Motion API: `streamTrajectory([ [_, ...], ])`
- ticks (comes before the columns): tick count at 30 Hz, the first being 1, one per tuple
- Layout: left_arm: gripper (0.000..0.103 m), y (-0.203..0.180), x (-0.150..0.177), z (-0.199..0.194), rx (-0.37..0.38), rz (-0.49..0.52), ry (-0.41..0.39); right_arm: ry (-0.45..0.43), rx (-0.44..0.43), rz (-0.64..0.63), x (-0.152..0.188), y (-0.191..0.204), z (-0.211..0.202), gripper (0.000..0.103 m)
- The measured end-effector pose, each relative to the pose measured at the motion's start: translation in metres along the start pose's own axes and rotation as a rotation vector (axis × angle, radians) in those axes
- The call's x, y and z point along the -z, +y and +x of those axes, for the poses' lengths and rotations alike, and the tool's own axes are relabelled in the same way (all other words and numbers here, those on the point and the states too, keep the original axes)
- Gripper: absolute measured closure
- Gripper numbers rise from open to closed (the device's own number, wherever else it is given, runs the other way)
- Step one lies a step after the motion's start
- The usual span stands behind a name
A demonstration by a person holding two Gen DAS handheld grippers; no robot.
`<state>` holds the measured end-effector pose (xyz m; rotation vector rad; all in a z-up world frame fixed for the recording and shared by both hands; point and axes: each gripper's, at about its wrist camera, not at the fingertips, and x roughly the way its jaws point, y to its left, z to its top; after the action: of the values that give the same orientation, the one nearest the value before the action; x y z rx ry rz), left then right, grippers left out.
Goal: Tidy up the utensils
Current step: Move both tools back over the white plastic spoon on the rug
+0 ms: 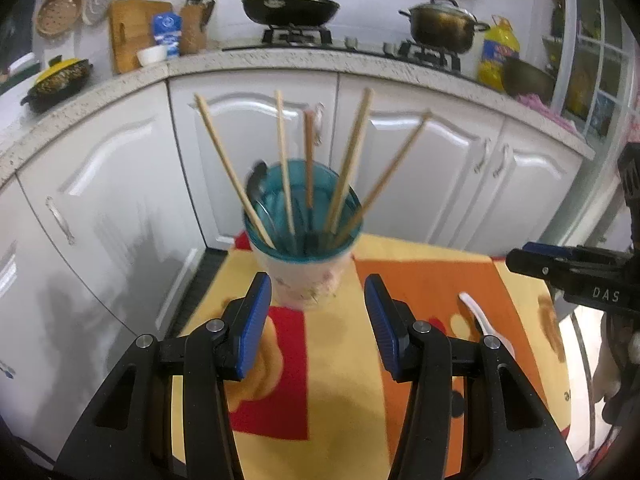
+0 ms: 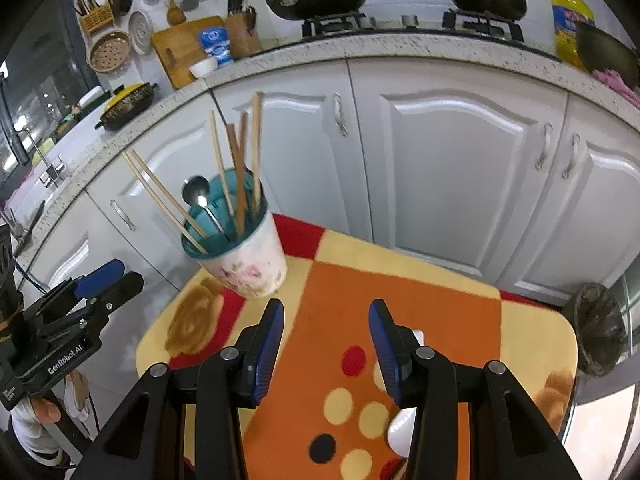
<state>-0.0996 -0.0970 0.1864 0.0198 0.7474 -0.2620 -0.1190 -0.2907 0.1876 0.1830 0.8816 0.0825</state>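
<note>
A white floral cup with a teal inside stands upright on the patterned tablecloth. It holds several wooden chopsticks and a metal spoon. My left gripper is open and empty, its jaws just in front of the cup's base. A white ceramic spoon lies on the cloth to the right, mostly hidden behind the right finger. In the right wrist view the cup stands at the far left of the table. My right gripper is open and empty above the cloth, the white spoon beside its right finger.
The small table has rounded edges. White cabinet doors stand close behind it under a speckled counter with a hob, pans and an oil bottle. The left gripper shows at the left edge of the right wrist view.
</note>
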Motion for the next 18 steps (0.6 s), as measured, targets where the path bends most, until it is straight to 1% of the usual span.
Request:
streamTrajectory([
  [8, 0.055, -0.024, 0.022, 0.023, 0.039, 0.022, 0.075, 0.067, 0.051, 0.015, 0.023, -0.021, 0.010, 0.061],
  [18, 0.055, -0.035, 0.038, 0.049, 0.029, 0.031, 0.144, 0.139, 0.083, 0.062, 0.046, -0.051, 0.025, 0.061],
])
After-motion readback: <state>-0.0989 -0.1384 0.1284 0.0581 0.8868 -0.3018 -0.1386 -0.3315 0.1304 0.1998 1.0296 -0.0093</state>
